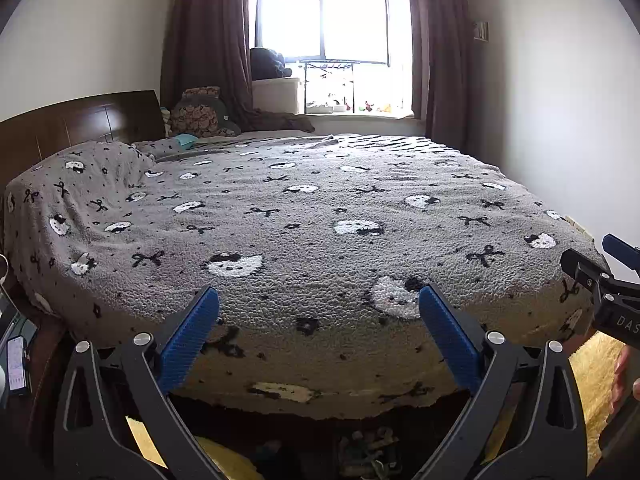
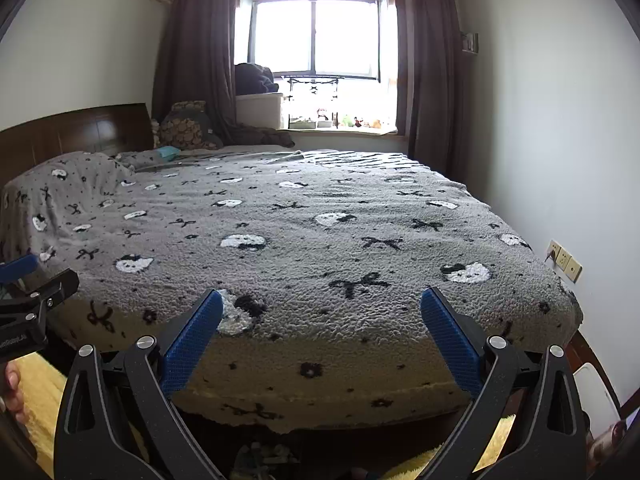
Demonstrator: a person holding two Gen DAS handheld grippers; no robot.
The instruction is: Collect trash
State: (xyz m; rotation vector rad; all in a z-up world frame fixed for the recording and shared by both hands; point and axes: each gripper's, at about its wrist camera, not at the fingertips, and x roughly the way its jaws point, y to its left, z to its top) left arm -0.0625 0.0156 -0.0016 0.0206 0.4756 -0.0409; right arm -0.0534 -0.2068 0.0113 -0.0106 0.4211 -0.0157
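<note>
My left gripper (image 1: 320, 300) is open and empty, held just before the foot of a bed with a grey cat-and-bow blanket (image 1: 312, 216). My right gripper (image 2: 322, 304) is open and empty too, beside it at the same bed edge (image 2: 320, 240). The right gripper shows at the right edge of the left wrist view (image 1: 608, 280), and the left gripper shows at the left edge of the right wrist view (image 2: 28, 296). A small teal item (image 1: 186, 140) lies near the pillows at the far left. Some small unclear items (image 1: 368, 452) lie on the floor under the bed's edge.
A wooden headboard (image 1: 80, 124) is at the left, a window (image 1: 324, 20) with dark curtains at the far end, and a white wall (image 2: 560, 120) with sockets (image 2: 564, 266) at the right. A yellow rug (image 1: 596, 384) lies on the floor. A phone (image 1: 16, 364) sits at the left.
</note>
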